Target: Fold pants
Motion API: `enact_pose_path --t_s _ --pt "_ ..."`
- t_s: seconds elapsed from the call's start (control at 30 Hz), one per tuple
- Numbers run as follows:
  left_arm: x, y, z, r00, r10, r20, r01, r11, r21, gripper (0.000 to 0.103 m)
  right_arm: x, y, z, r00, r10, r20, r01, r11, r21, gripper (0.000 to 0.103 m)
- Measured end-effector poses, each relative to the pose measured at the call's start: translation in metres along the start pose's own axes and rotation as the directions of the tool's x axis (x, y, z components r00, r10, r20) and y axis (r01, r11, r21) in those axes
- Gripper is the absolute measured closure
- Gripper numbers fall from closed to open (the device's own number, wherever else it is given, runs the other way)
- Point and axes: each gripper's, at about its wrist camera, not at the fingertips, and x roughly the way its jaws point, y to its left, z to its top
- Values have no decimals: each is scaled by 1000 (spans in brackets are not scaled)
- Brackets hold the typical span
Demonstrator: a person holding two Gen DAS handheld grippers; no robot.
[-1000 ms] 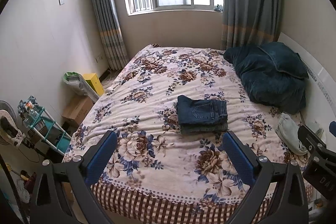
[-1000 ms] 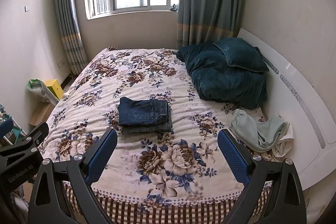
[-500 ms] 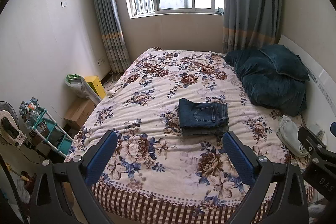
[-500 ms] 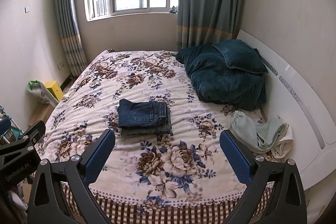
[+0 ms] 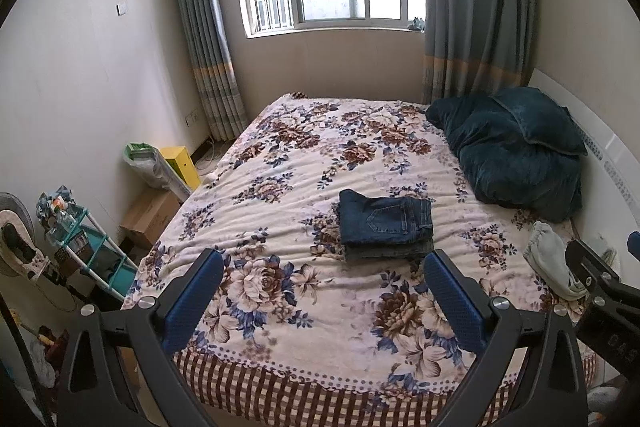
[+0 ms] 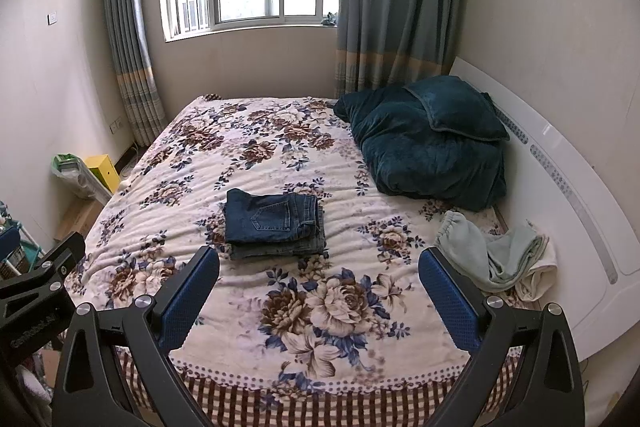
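Observation:
Dark blue jeans (image 5: pixel 385 223) lie folded in a neat stack in the middle of the floral bed (image 5: pixel 280 187); they also show in the right wrist view (image 6: pixel 274 223). My left gripper (image 5: pixel 322 267) is open and empty, held back above the bed's foot edge, well short of the jeans. My right gripper (image 6: pixel 320 263) is open and empty too, also back from the jeans. The right gripper's body shows at the right edge of the left wrist view (image 5: pixel 600 287).
A dark teal duvet and pillow (image 6: pixel 428 143) lie at the bed's head on the right. Pale green and cream clothes (image 6: pixel 496 255) lie bunched near the white headboard (image 6: pixel 580 211). A shelf rack (image 5: pixel 80 247), cardboard box (image 5: pixel 152 215) and yellow box (image 5: pixel 182 163) stand left of the bed.
Both grippers have pulled back and risen from the bed, so the folded jeans appear farther away. The jeans have not moved. Both grippers stay open.

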Motion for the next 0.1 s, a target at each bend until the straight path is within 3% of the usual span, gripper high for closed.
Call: enact_pose_path --t_s 0.1 --pt "-4 -2 -1 1000 2 7 -2 1000 0 0 -1 0 0 1000 0 2 0 1000 1 1"
